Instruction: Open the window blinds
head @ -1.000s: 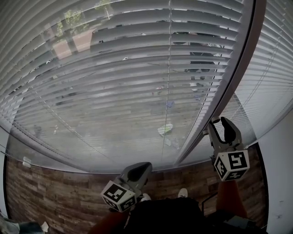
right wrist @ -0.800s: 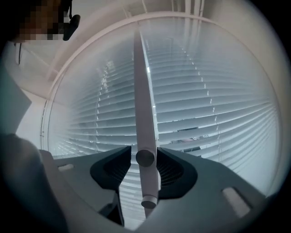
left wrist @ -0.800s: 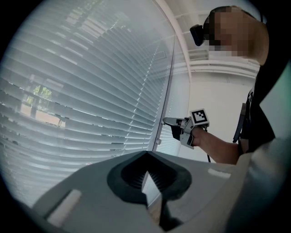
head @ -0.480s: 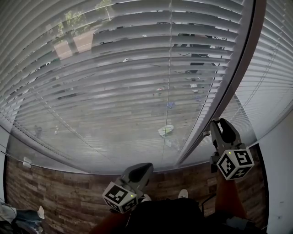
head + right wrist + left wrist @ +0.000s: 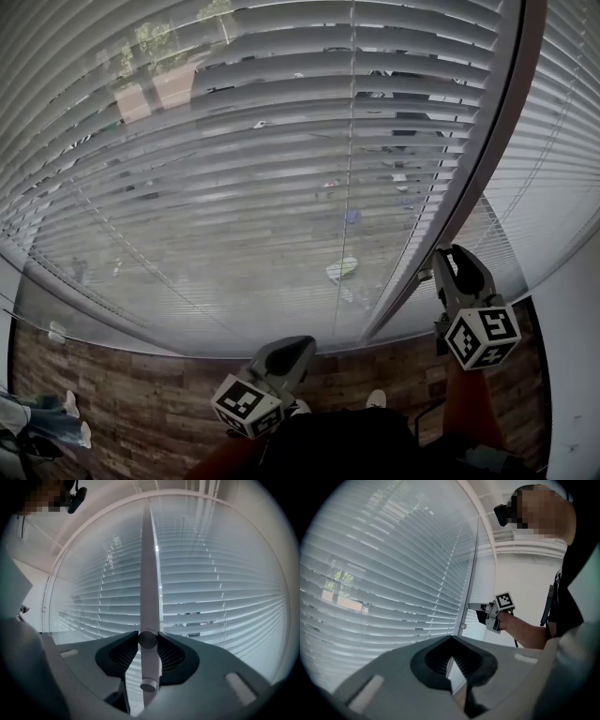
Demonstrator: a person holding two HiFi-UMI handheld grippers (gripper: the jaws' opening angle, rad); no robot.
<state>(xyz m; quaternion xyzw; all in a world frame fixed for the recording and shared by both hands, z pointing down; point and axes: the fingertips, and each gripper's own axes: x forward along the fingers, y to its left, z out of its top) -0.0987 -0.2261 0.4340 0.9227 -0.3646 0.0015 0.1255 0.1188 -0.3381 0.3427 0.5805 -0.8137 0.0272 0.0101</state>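
Wand (image 5: pixel 149 665) beside the blinds (image 5: pixel 225 597) looks light, stiff, probably slick; my right claw (image 5: pixel 148 638), jaws just closing, pinches its lower end; left claw (image 5: pixel 451 639) closed, empty.

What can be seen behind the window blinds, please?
Through the blinds' slat gaps: trees, a reddish building and paved ground. The slats cover much of it, so details are unclear.

The pale grey slatted window blinds (image 5: pixel 281 141) show even horizontal stripes, and a brown wood-plank floor (image 5: pixel 112 403) lies at seven o'clock in the head view. The dark grey plastic left gripper (image 5: pixel 302 343) at six o'clock and right gripper (image 5: pixel 448 253) at four o'clock each bear black-and-white square markers. The round plastic wand (image 5: pixel 149 597) is pale grey like the blinds.
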